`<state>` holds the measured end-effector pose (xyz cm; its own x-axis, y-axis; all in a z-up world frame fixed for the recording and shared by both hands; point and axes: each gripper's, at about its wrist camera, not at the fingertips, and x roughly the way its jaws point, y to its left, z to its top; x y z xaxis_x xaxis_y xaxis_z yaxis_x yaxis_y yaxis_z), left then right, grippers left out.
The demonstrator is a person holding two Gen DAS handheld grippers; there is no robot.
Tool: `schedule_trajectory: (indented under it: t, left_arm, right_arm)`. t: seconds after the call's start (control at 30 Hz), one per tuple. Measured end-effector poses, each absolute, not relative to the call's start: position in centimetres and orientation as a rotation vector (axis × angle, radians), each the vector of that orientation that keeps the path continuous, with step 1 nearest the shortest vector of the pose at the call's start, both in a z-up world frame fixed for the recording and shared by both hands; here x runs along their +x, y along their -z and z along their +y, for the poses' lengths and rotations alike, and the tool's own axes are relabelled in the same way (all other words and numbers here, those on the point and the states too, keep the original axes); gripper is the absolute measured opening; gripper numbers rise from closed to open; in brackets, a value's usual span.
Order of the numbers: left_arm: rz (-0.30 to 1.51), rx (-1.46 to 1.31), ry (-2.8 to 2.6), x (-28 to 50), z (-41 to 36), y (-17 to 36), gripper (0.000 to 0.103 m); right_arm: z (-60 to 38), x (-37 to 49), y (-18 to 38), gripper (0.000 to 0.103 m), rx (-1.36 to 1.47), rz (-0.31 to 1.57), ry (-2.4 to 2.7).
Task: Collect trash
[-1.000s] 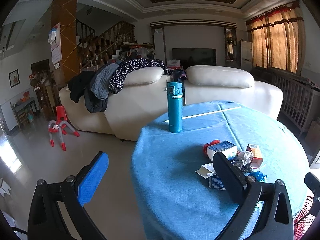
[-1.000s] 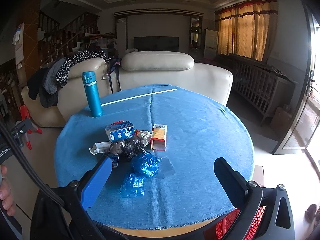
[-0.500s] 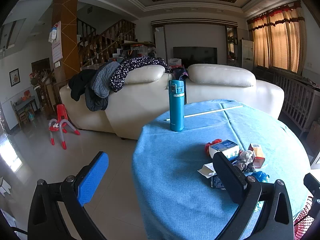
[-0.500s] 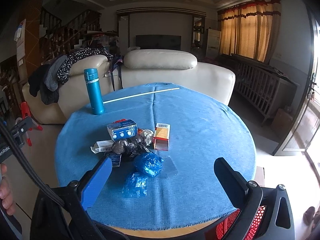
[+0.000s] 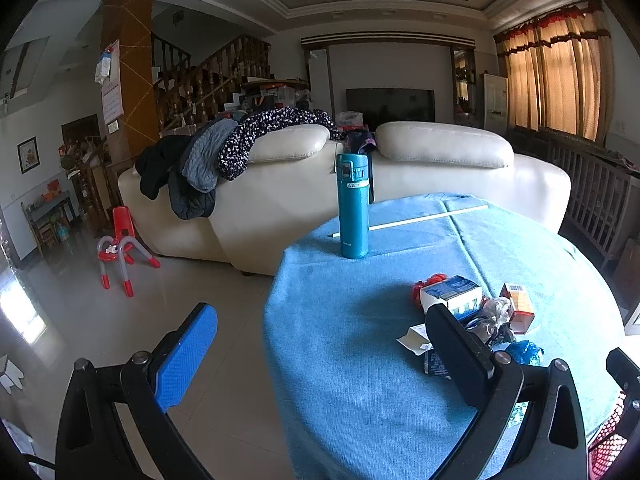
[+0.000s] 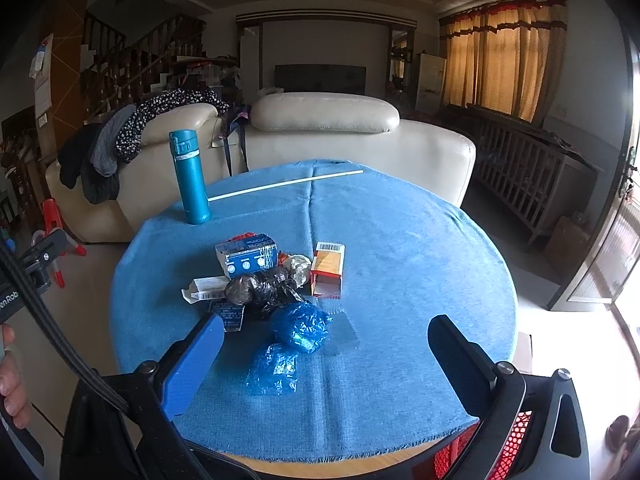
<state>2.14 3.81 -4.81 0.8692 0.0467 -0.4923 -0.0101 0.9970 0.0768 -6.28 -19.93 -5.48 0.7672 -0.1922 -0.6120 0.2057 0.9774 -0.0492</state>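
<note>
A heap of trash lies on the round table's blue cloth (image 6: 400, 248): a blue-and-white carton (image 6: 247, 254), an orange box (image 6: 329, 266), a black plastic wad (image 6: 260, 290), two crumpled blue bags (image 6: 301, 325) and a small white box (image 6: 204, 289). My right gripper (image 6: 326, 354) is open just short of the blue bags, nothing between its fingers. In the left wrist view the same carton (image 5: 452, 294) and orange box (image 5: 518, 306) lie beside my open left gripper (image 5: 320, 350), which hangs over the table's left edge.
A teal flask (image 6: 190, 176) stands at the table's far left beside a long white stick (image 6: 286, 186). A red mesh basket (image 6: 516, 432) shows below the table's near right edge. Cream sofa (image 5: 440, 184) behind; a red child's chair (image 5: 120, 240) on the floor at left.
Both grippers have eased forward a little toward the table, so the trash heap looks slightly nearer. Nothing was grasped and both stay open.
</note>
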Motion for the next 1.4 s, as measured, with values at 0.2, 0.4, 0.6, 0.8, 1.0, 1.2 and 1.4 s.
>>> schedule_trajectory:
  t: [0.2,0.4,0.6,0.8,1.0,1.2,1.4]
  left_arm:
    - [0.565,0.076,-0.019,3.5,3.6,6.3,0.103]
    - [0.621,0.098,-0.002,4.8,2.8,8.0,0.103]
    - [0.641,0.116,0.014,5.9,2.4,8.8,0.103]
    - [0.773,0.130,0.197,10.9,1.7,11.4,0.103]
    - [0.960,0.150,0.416,17.0,-0.3,15.5,0.103]
    - [1.043,0.132,0.571,20.8,-2.8,18.2,0.103]
    - [1.146,0.137,0.665,22.6,-4.8,20.3,0.090]
  right_arm:
    - [-21.0,-5.4,6.9,0.103,0.043,0.706,0.217]
    - [-21.9,-4.1,8.3,0.103,0.071,0.757,0.227]
    - [-21.5,-3.3,8.7,0.103,0.049,0.768,0.229]
    - [-22.0,-1.2,10.8,0.103,0.102,0.847,0.156]
    - [-25.1,3.0,16.2,0.088,0.368,1.029,0.016]
    - [-26.1,5.5,19.4,0.079,0.485,1.110,-0.004]
    - [-25.8,7.8,21.0,0.069,0.545,1.156,-0.020]
